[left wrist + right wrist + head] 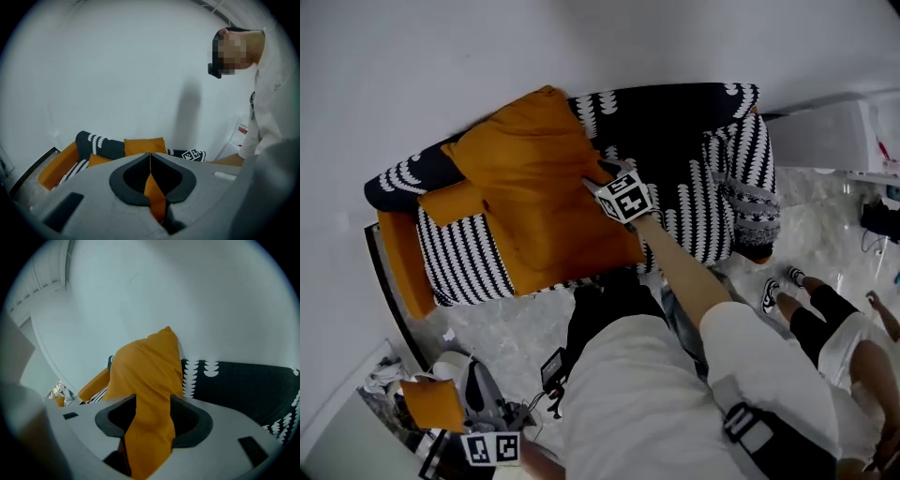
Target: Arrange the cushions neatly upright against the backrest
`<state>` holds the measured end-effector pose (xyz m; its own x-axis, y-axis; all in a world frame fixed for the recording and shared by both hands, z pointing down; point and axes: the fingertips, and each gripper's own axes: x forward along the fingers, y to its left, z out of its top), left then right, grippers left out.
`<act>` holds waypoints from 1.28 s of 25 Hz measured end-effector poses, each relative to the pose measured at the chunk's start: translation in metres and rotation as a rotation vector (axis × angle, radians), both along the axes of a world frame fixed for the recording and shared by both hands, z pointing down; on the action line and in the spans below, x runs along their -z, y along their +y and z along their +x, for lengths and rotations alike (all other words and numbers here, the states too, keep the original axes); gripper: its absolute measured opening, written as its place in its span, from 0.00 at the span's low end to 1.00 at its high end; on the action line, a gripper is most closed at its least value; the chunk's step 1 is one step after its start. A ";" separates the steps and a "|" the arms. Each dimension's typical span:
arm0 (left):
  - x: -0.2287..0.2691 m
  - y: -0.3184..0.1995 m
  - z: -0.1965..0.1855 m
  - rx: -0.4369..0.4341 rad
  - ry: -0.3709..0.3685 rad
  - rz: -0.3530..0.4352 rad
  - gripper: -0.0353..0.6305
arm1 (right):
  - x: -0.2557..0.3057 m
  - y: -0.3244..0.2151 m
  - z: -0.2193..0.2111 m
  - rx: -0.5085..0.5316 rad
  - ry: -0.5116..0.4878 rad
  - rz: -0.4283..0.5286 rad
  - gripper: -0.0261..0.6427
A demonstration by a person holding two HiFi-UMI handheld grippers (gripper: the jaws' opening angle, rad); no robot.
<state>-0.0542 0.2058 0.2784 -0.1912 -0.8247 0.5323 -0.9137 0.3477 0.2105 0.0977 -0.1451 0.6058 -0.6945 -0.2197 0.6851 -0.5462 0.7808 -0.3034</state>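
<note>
Cushions sit in three spots here, all on or near a black-and-white patterned sofa [675, 103] [101, 145] [243, 380] with orange sides, which stands against a pale wall. Biggest of them is the big orange cushion [539, 187] [144, 146] [147, 366]: it covers the left half of the seat as the head view shows it, its top corner up against the backrest and its lower edge near the seat's front edge. Just beside it, toward the sofa's left end, a flat orange pad [450, 202] [98, 160] lies on the seat. At the right end of the seat, near the front corner, is a grey patterned cushion [752, 202], well apart from the big one. A small orange cushion [431, 401] [154, 192] is off the sofa altogether, held over the marbled floor [502, 333] in front of the sofa's left front corner. The right hand-held gripper [598, 183] [152, 420] reaches in over the seat's middle; its jaws stand fairly wide with a thick fold of the big orange cushion's right edge filling the gap and touching both of them. The left hand-held gripper [464, 412] [151, 180] is low by the person's side, its jaws pressed together on a thin fold of the small orange cushion. Another person's legs [811, 309] stand beyond the sofa's right front corner.
</note>
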 end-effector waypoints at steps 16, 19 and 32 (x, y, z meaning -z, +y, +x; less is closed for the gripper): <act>-0.003 -0.007 0.001 0.022 -0.002 0.002 0.07 | -0.056 -0.004 -0.025 0.071 0.130 -0.058 0.23; -0.003 -0.014 -0.003 -0.020 -0.001 0.028 0.07 | -0.045 -0.001 -0.025 0.078 0.129 -0.036 0.12; -0.006 -0.054 -0.050 -0.220 -0.026 0.142 0.07 | 0.043 0.044 -0.024 0.075 0.095 0.095 0.06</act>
<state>-0.1045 0.1515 0.2849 -0.0110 -0.9139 0.4058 -0.9697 0.1087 0.2186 0.0734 -0.1006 0.5629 -0.6444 -0.2363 0.7273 -0.5081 0.8431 -0.1762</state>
